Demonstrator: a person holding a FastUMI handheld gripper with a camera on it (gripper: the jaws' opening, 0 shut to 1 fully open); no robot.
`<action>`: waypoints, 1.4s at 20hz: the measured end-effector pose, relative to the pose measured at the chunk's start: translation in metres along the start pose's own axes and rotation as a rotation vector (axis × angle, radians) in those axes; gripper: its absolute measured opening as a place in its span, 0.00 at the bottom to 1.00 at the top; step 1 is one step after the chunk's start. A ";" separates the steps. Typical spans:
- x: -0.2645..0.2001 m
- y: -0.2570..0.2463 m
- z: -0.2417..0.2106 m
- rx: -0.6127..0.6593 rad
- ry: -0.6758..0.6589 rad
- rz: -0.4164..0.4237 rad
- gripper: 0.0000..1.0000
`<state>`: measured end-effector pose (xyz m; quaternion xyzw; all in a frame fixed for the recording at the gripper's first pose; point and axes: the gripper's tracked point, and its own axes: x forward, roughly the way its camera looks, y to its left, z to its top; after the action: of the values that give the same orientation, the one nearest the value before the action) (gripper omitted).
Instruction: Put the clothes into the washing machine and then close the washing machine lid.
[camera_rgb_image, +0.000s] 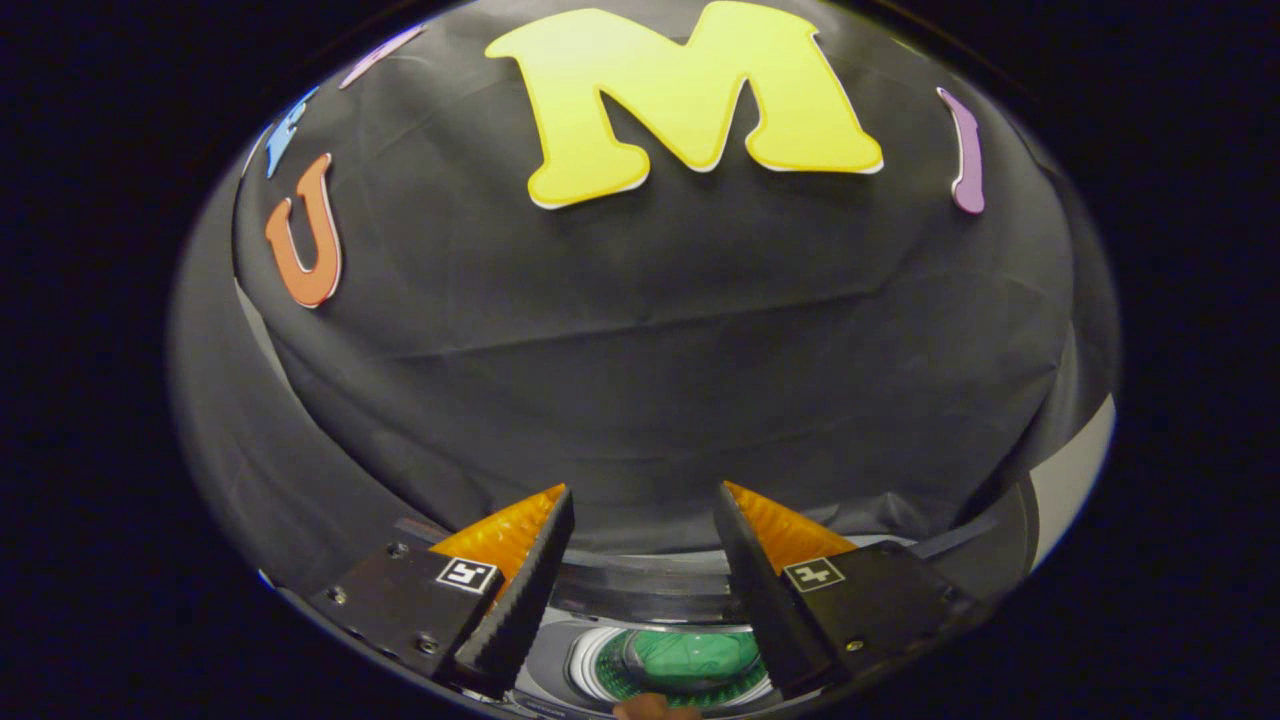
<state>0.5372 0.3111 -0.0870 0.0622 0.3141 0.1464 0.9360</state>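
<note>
The tongs (640, 505) stand wide apart with nothing between the 2 fingers, raised and aimed mostly at the black booth wall (660, 330). Below and between the fingers lies the washing machine (640, 595), its round tub opening facing up, and inside the tub a green garment (695, 655) rests on the drum floor. So the clothes look to be in already, and what remains, by my judgement, is closing the lid.

The lid itself cannot be made out with certainty; the dark curved band just beyond the opening may be it standing raised, but that is a guess. That is the main risk: with the tongs pointed high, the machine sits at the very bottom of what the camera sees, so reaching for the lid edge would be done nearly blind. The fingers could miss the edge, slide off it, or knock the machine's rim. A small brownish shape (655, 708) beneath the opening is too cropped to identify.
</note>
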 end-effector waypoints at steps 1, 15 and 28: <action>0.002 -0.001 0.000 -0.009 -0.007 -0.009 0.89; -0.002 0.001 -0.002 -0.115 -0.144 0.021 0.90; -0.021 0.004 -0.014 -0.134 -0.224 0.031 0.90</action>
<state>0.5116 0.3084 -0.0854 0.0204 0.1959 0.1739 0.9649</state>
